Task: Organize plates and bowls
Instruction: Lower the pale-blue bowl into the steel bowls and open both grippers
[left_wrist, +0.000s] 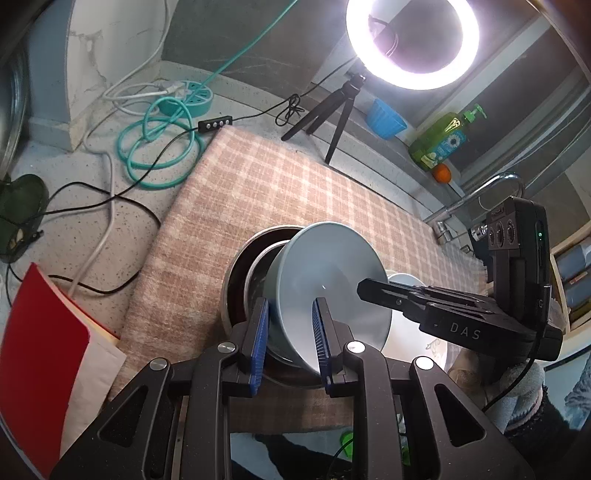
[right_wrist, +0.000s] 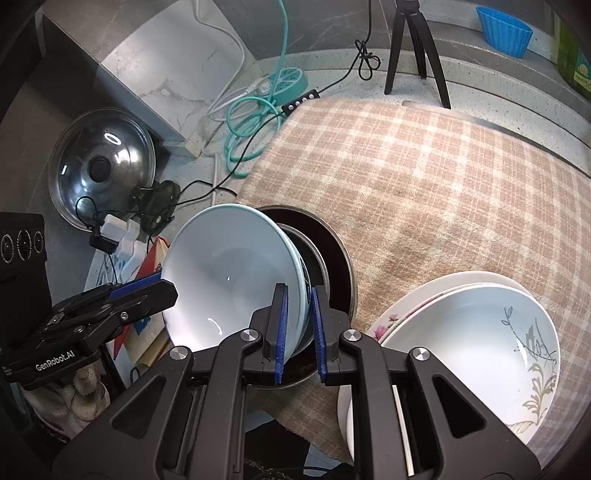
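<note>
Blue pads on my left gripper pinch the near rim of the pale blue bowl, jaws narrow with the wall between them; my right gripper is clamped nearly shut on the opposite rim of that same bowl. So I hold the bowl from both sides, tipped steeply on edge, its hollow facing my right side. Just behind the bowl, touching or nearly so, sits the dark metal-rimmed pan on the checked cloth; the bowl's foot points into it. To my judgement, the coming move turns on that tilt: levelling the bowl before setting it in the pan. To the right of the bowl, near but apart, lie the stacked white plates. Far beyond the bowl stands the tripod on the counter.
</note>
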